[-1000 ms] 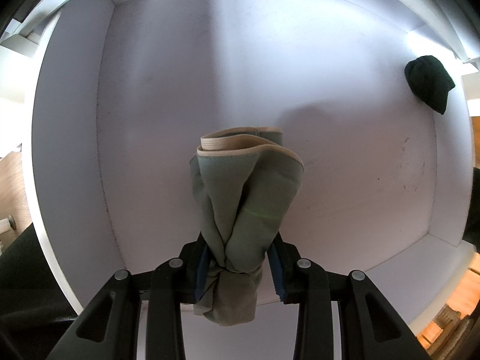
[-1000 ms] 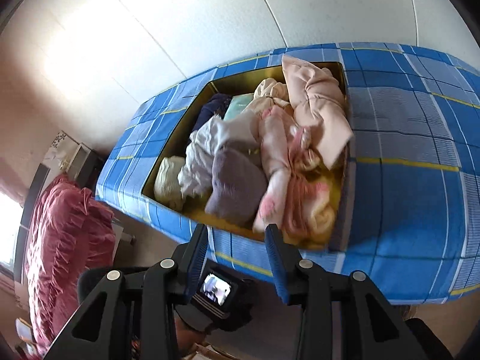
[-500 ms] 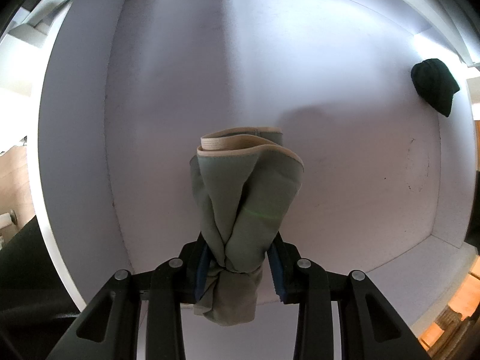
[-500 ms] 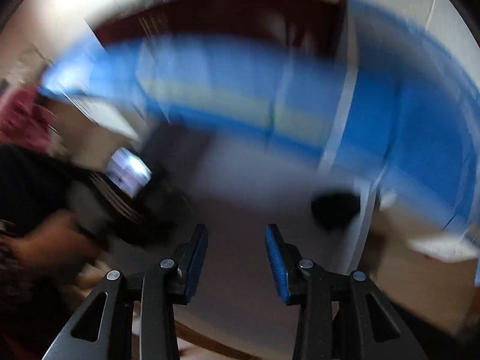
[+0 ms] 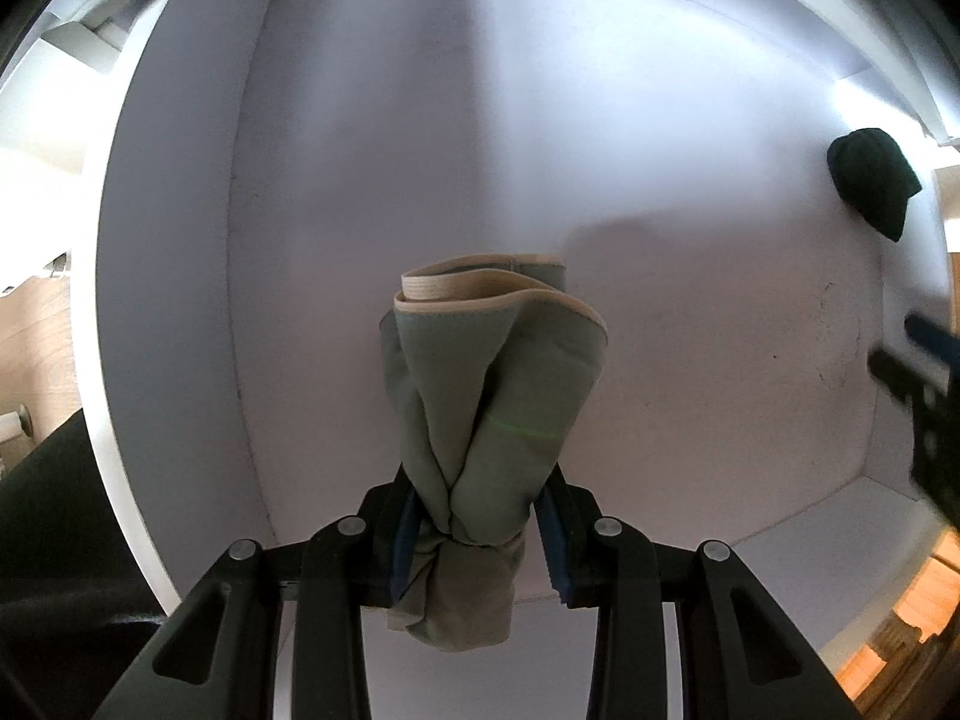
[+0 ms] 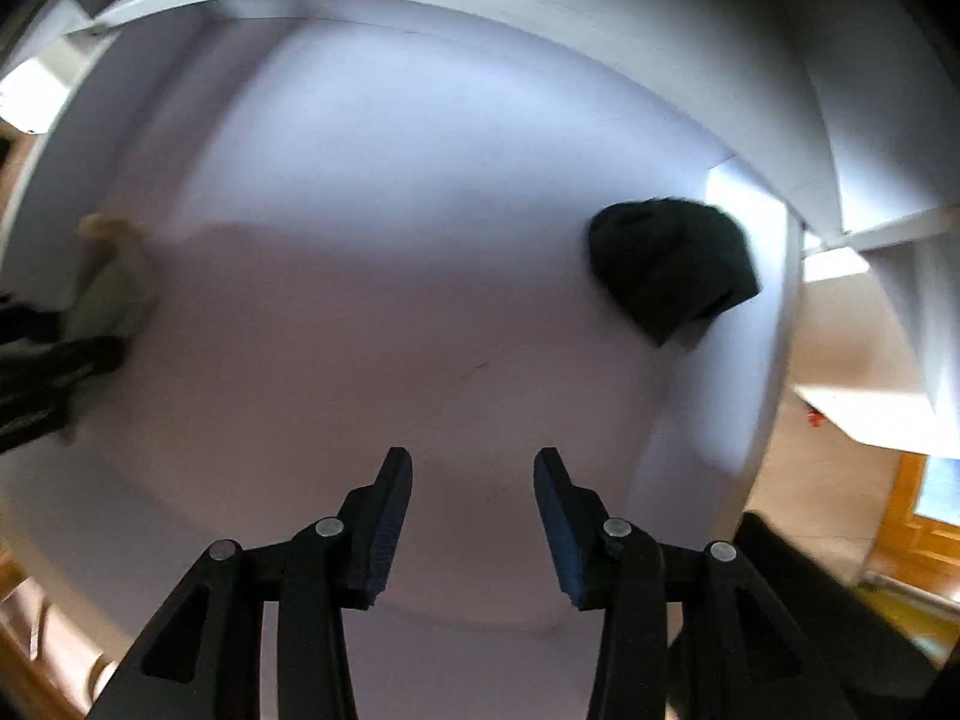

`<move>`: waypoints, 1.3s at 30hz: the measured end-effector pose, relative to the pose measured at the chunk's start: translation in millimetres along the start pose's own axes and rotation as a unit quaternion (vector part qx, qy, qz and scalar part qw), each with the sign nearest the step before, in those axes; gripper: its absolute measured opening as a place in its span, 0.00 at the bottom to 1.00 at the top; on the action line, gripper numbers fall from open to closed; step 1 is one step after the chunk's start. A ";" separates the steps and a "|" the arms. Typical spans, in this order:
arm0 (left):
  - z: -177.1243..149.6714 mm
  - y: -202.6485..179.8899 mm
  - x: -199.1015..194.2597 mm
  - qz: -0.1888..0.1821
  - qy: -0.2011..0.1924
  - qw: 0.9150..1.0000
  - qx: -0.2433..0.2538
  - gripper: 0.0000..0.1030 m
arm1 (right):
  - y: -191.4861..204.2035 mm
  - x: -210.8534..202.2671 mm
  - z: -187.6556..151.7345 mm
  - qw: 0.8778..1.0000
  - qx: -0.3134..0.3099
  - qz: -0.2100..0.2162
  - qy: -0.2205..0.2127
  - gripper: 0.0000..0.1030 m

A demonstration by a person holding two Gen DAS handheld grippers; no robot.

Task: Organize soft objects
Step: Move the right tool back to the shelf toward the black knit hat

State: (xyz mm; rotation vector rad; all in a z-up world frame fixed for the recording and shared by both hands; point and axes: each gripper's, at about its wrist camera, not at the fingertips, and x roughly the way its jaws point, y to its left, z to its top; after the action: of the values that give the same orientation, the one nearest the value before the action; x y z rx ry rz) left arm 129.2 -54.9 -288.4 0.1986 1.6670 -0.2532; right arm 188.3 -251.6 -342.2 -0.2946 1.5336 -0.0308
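A sorting run pauses above a white drawer [image 5: 180, 300], with one garment ready to be put down and a second claw arriving empty. Nearest the lens in the left wrist view, the left claw [image 5: 477, 531] is clamped on a grey-green garment [image 5: 492, 396], the blue pads pinching its bunched lower end at 6 o'clock while the cream-banded edge stands up toward the centre of the frame. Whether the cloth touches the drawer floor cannot be told from here.

In the right wrist view, the right claw [image 6: 474, 510] points down into the same drawer, its jaws opening with a clear gap and nothing between them. The left claw and its load show blurred at 9 o'clock in that view.

Farther off, a dark folded cloth [image 6: 672, 264] lies against the drawer's side wall at about 2 o'clock, well apart from both claws.

The step in hand looks like placing the grey-green garment in the drawer. The next move likely calls for the right claw to steady or fold the cloth, or for the left to lower and let go, keeping the bundle tidy.
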 end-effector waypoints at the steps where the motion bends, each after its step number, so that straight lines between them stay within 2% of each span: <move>1: -0.8 0.6 -0.4 0.000 -0.001 1.000 0.000 0.34 | -3.1 1.9 4.3 1.000 -0.006 -0.014 -0.004 0.42; 3: -1.6 2.0 -1.2 -0.001 -0.004 1.000 -0.001 0.34 | -8.1 3.2 11.9 0.999 -0.011 -0.028 -0.015 0.42; 7: -5.3 3.1 -1.0 -0.002 -0.010 1.000 -0.005 0.34 | -16.1 4.5 22.8 0.999 -0.005 -0.029 -0.040 0.42; 11: -9.1 2.6 -0.6 -0.003 -0.012 1.000 -0.003 0.34 | -19.9 6.1 35.9 0.996 -0.025 -0.062 -0.065 0.42; 18: -8.8 5.1 2.7 -0.005 -0.009 1.000 -0.004 0.34 | -42.8 16.5 44.6 0.994 -0.007 -0.079 -0.071 0.43; 25: -8.2 4.7 3.7 -0.007 -0.009 1.000 0.001 0.34 | -57.7 27.0 53.0 0.995 -0.001 -0.078 -0.068 0.43; 32: -7.4 3.2 3.4 -0.003 -0.009 1.000 0.001 0.35 | -57.4 36.3 38.5 0.996 -0.014 -0.075 -0.052 0.50; 35: -7.4 1.0 3.6 -0.001 -0.009 1.000 0.000 0.35 | -43.1 34.8 46.4 0.997 -0.012 -0.060 -0.044 0.54; 39: -7.0 -1.3 3.3 0.000 -0.009 1.000 0.002 0.35 | -45.3 36.5 46.6 0.999 -0.007 -0.039 -0.037 0.55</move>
State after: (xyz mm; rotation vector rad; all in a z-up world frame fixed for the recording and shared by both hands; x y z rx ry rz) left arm 121.8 -54.2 -290.9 0.1986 1.6494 -0.2578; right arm 243.2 -294.9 -368.1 -0.3622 1.4493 -0.0704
